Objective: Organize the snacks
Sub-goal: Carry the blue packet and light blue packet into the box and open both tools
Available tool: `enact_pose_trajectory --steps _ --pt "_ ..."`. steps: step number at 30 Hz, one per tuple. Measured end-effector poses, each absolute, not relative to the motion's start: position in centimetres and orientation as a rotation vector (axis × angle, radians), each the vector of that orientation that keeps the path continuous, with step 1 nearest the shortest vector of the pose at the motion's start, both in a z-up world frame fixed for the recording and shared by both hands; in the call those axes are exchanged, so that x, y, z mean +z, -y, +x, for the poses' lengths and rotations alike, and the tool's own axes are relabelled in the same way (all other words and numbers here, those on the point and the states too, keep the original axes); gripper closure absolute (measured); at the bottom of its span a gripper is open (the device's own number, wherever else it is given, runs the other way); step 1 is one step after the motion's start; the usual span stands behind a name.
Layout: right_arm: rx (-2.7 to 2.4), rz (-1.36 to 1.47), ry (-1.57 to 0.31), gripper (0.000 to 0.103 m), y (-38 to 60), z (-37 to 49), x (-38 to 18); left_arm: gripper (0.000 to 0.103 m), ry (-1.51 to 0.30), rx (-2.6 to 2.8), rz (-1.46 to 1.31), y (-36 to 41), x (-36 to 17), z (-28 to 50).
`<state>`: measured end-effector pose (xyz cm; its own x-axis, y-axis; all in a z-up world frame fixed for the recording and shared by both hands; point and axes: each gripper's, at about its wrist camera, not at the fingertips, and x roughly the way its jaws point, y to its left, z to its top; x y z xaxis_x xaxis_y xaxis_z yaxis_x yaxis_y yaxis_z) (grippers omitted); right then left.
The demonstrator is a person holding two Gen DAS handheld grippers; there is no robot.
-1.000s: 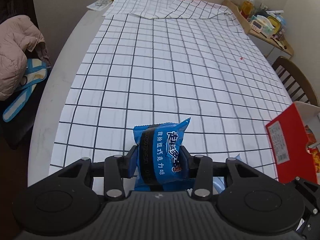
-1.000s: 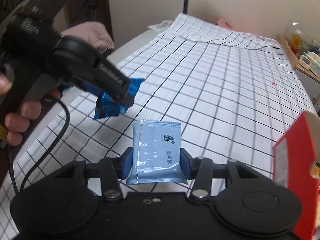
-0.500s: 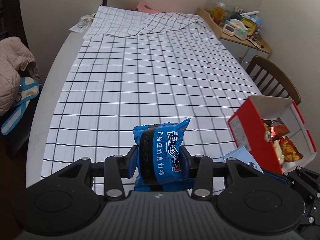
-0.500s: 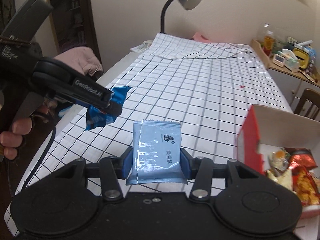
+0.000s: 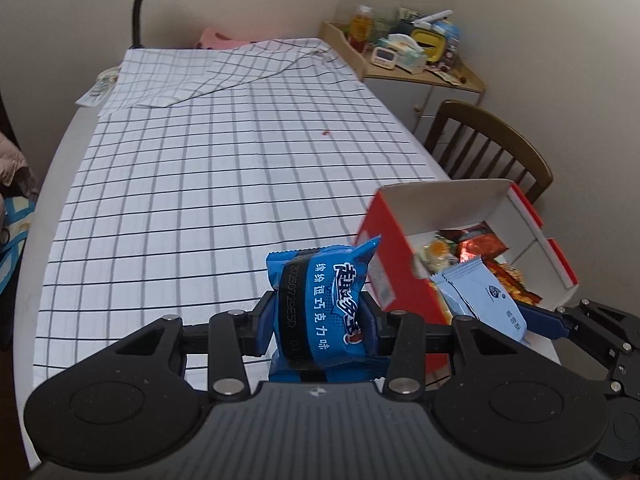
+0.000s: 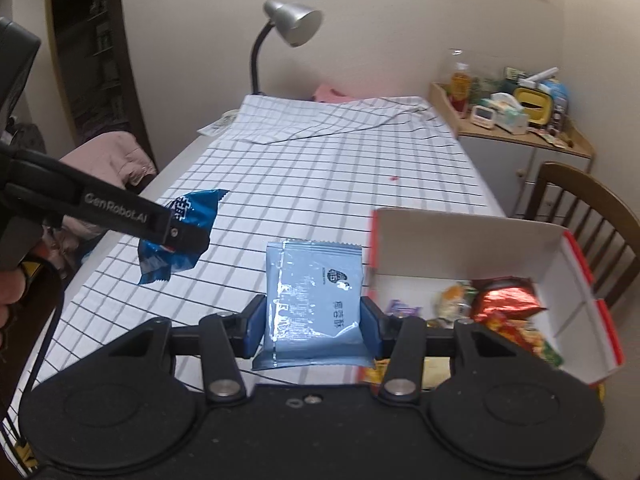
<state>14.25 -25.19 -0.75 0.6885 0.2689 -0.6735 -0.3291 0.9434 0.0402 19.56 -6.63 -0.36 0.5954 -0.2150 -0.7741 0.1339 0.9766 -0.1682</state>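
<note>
My left gripper [image 5: 320, 320] is shut on a dark blue snack packet [image 5: 324, 304] and holds it above the checked tablecloth [image 5: 200, 184]. The same packet [image 6: 180, 236] shows at the left in the right wrist view. My right gripper [image 6: 312, 320] is shut on a pale blue snack packet [image 6: 314, 296], held upright just left of an open red-and-white box [image 6: 472, 240]. The box [image 5: 452, 208] holds several snack packets [image 6: 500, 304]. In the left wrist view the pale blue packet [image 5: 484, 296] hangs over the box's near edge.
A wooden chair [image 5: 488, 148] stands beyond the box at the table's right side. A desk lamp [image 6: 288, 36] stands at the far end. A cluttered side cabinet [image 5: 408, 52] is at the back right. A pink jacket [image 6: 108, 160] lies left of the table.
Both grippers have swung to the right with their packets. The red-and-white box has come into fuller view, and the pale blue packet is now at its near edge.
</note>
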Motion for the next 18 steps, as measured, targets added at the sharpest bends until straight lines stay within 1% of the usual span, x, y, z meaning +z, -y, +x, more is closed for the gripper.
enact_pose_trajectory --steps 8,18 --pt "0.289 -0.081 -0.721 0.056 31.0 14.4 -0.1 0.061 -0.91 -0.242 -0.075 13.4 0.0 20.0" --pt "0.258 -0.053 -0.735 0.056 37.8 16.1 -0.9 0.061 -0.934 -0.242 -0.035 20.3 -1.1 21.5"
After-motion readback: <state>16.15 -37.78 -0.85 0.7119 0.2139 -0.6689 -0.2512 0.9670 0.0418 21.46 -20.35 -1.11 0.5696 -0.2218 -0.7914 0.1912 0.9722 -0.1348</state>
